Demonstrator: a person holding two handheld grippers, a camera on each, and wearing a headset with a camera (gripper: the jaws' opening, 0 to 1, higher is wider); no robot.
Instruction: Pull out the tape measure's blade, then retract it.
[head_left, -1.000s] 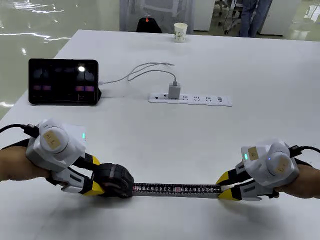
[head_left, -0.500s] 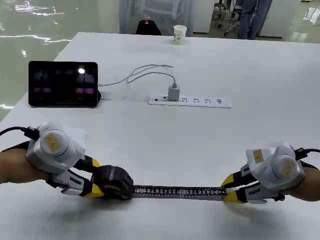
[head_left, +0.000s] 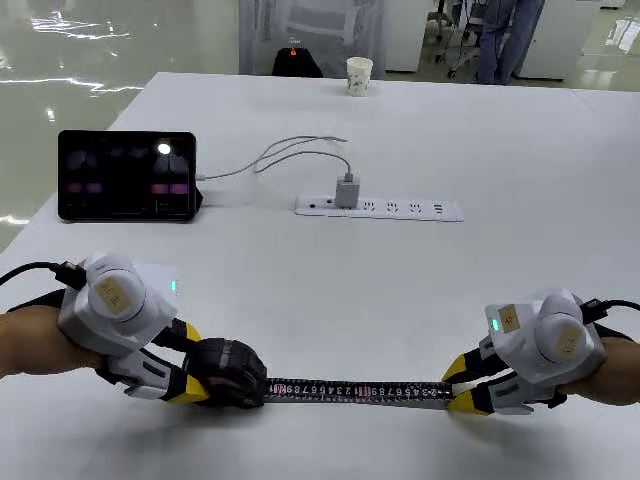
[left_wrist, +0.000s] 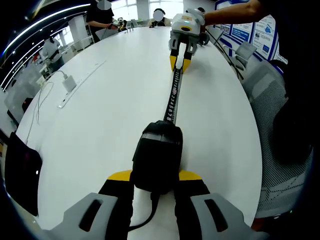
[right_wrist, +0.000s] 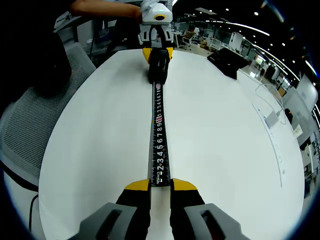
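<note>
On the white counter (head_left: 400, 270), the left gripper (head_left: 190, 363) clamped the black tape measure case (head_left: 232, 372) near the person's edge. Its blade (head_left: 355, 390) lay stretched flat along the counter to the right gripper (head_left: 458, 386), which pinched the blade's tip.

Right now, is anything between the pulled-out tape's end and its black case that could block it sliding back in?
Nothing visible. The blade runs straight over bare table from the case in the left gripper to the right gripper pinching its tip. The power strip and tablet lie farther back.
</note>
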